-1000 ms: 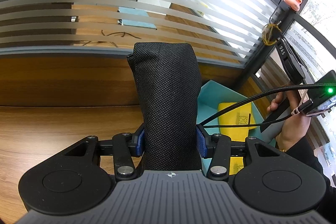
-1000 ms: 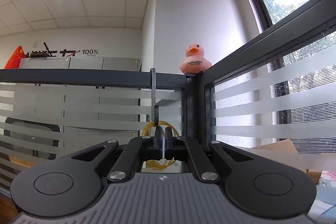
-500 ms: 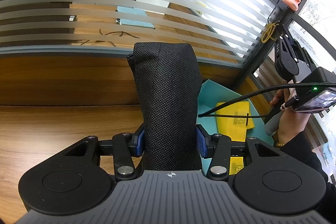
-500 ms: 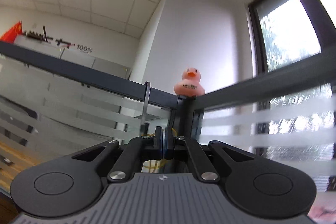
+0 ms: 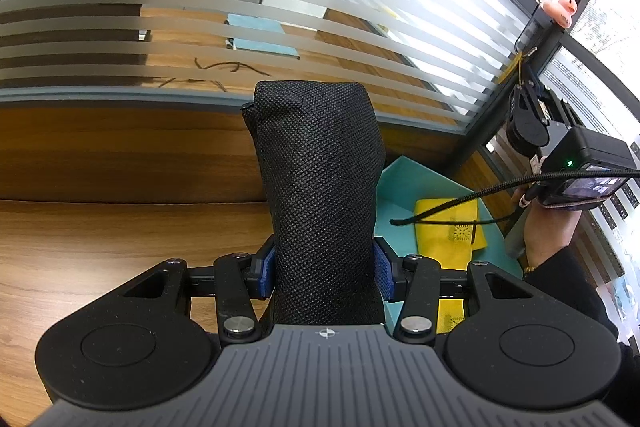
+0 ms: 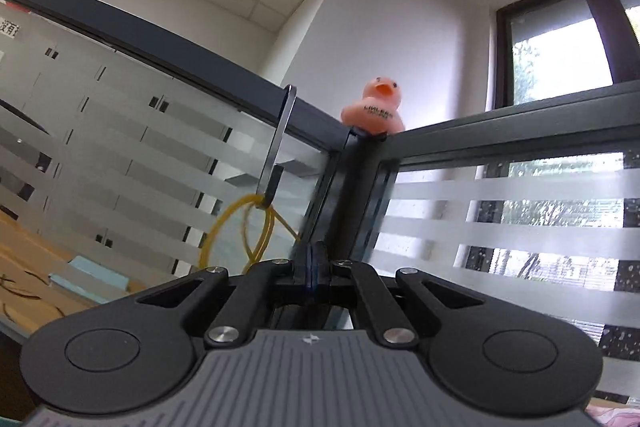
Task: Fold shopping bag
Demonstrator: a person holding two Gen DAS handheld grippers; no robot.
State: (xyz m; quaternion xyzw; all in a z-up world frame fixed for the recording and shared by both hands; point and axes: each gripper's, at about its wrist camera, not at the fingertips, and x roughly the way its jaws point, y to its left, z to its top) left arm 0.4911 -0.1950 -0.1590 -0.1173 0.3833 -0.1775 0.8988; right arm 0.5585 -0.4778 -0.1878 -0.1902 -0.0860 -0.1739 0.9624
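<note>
**A:** Now, item one: shopping bag (image 5: pixel 320 195), black woven fabric, rolled into a compact upright bundle. Location?

**B:** Held in the left gripper (image 5: pixel 325 273), its blue pads (image 5: pixel 267 273) pressed against both sides of the roll, above the wooden desk (image 5: pixel 100 239). Unchanged across the last second; that hand had not shifted.

**A:** Item two: right gripper (image 6: pixel 311 269).

**B:** Jaws fully closed, nothing between them. It had changed: its view had tilted and rolled, so the partition corner with the pink rubber duck (image 6: pixel 376 109) sat nearer and steeper than a second before. From the left wrist view it had lifted away towards that corner, the person's hand (image 5: pixel 548 223) beneath it.

**A:** Item three: fittings at that corner.

**B:** Metal hook (image 6: pixel 280 147) over the partition rail, yellow rubber bands (image 6: pixel 240 227) hanging from it, just ahead of the closed fingertips.

**A:** Remaining stock?

**B:** Teal tray (image 5: pixel 420 183) on the desk holding yellow folded items (image 5: pixel 452 227), beside the bundle.

**A:** Assessment?

**B:** Folding looked finished. The right hand's approach suggested fetching a band to bind the roll; its jaws would have to part first.
</note>
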